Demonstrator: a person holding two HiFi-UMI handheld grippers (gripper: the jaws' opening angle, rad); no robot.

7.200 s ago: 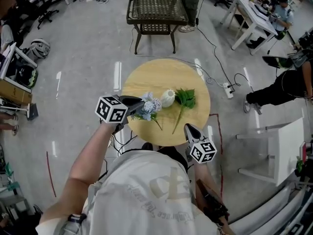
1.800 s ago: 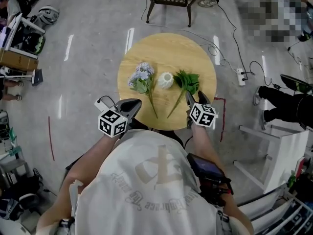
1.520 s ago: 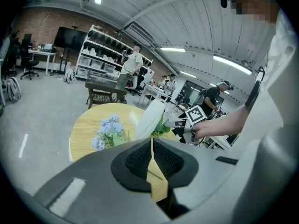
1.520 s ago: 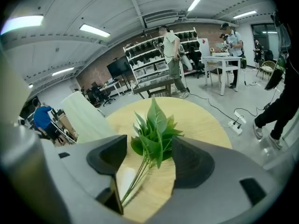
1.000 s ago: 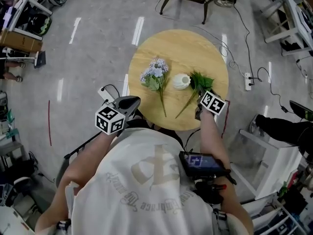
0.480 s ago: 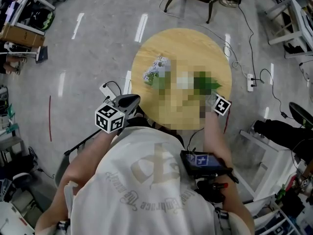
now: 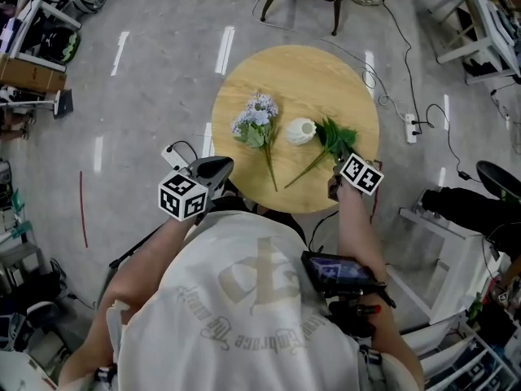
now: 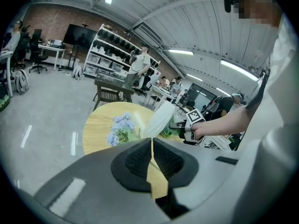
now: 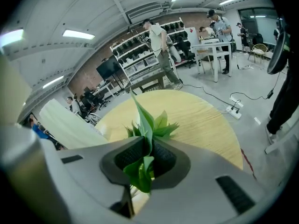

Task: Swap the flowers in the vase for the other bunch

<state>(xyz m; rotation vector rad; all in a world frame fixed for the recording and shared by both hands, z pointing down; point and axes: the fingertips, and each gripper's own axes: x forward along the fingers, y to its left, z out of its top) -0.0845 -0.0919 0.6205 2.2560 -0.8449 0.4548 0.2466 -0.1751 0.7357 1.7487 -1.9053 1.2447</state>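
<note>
Right tool (image 7: 338, 163): jaws have just been closing, and there it is, clamped on the leafy head of the green bunch (image 7: 330, 139), with leaves squeezed between the pads in the right gripper view (image 9: 148, 146).
Green bunch: lies on the round worktop (image 7: 301, 72), right of centre. The head is far from the person and the stem slants back toward the near edge and to the left.
Vase (image 7: 300, 130): sits mid-worktop, just left of that leaf head, with no flowers in it. I can't say whether it stands upright.
Key relation: the grip is at the head end beside the vase, while the stem tip points away from the vase. By my reading, that stem has to swing round before it can go in.
Left tool (image 7: 226, 164): jaws together on nothing, hanging off the near-left edge of the worktop.
Blue bunch (image 7: 254, 123): lies left of the vase, stem toward the person, between the vase and the left tool.
Nearer hand: right for the green, left for the blue.
</note>
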